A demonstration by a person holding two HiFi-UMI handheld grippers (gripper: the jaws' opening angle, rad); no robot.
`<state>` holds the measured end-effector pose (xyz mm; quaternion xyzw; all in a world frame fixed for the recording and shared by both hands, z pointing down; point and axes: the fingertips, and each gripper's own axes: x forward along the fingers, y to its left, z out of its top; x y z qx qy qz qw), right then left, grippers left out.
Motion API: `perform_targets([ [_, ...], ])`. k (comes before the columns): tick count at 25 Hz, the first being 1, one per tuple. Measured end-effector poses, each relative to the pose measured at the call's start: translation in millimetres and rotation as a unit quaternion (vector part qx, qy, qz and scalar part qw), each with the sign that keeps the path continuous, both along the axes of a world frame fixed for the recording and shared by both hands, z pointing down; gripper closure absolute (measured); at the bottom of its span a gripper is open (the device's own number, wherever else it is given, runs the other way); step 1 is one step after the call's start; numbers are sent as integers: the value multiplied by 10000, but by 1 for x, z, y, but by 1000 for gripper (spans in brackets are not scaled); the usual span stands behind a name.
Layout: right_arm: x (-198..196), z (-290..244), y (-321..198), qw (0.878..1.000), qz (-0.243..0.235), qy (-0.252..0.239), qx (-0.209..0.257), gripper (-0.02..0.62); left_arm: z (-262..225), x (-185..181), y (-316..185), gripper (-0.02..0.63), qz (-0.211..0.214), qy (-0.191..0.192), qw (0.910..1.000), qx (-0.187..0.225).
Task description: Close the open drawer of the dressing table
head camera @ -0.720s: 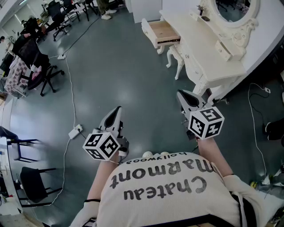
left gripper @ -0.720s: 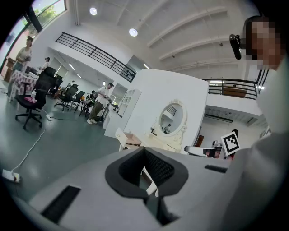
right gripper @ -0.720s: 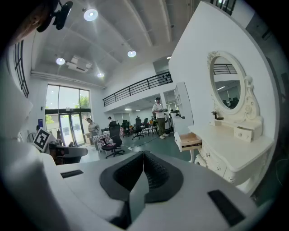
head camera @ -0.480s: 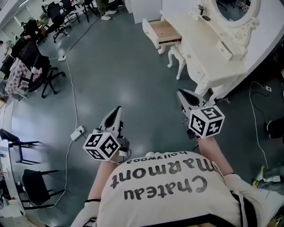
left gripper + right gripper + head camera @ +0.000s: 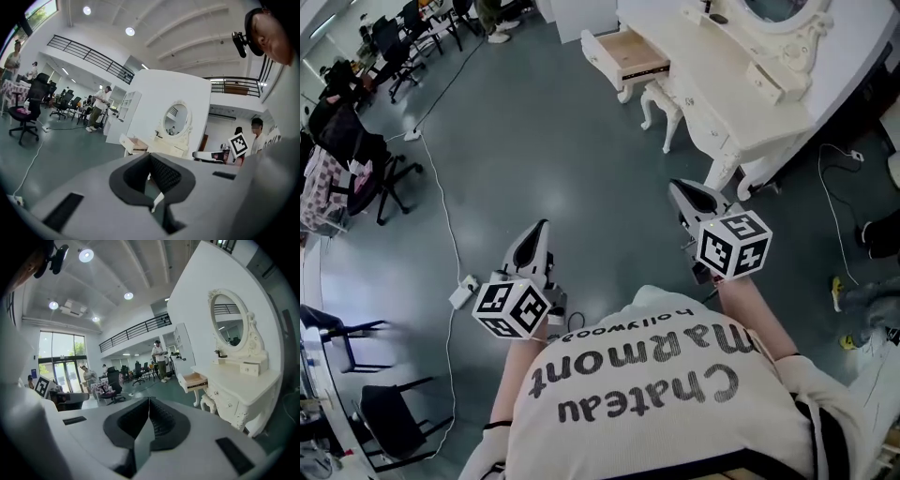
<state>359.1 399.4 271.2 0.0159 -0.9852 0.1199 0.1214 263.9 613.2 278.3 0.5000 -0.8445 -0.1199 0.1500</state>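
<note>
Cream knit top [image 5: 647, 394] with dark lettering, grey left tongs [image 5: 541, 228] and right tongs [image 5: 677, 187], black ridged pads [image 5: 164, 174], black-and-white marker cubes [image 5: 732, 245].

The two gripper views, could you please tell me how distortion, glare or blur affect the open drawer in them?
Left gripper view: strong fisheye bending, dark corners, bright ceiling lamps; the drawer is small but readable. Right gripper view: same bending, the drawer sharp and evenly lit.
</note>
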Motion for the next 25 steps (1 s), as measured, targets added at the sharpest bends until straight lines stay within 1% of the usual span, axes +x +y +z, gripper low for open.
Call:
perform_targets([
  [3, -3, 11, -9, 9997, 66, 219, 69, 568, 8, -10, -5, 598, -13, 195, 9997, 149],
  [9, -34, 27, -37, 9992, 154, 378, -42, 568, 22, -42, -34, 598, 2, 389, 9992, 118],
  [15, -75, 37, -89, 9983, 149, 548, -106, 568, 13, -82, -85, 598, 42, 318, 9993, 202],
  [18, -103, 32, -122, 9986, 177, 495, -88, 568, 9, -105, -111, 598, 80, 279, 9994, 211],
  [25, -160, 19, -180, 9992, 145, 364, -47, 568, 14, -156, -153, 598, -70, 302, 9995, 55],
])
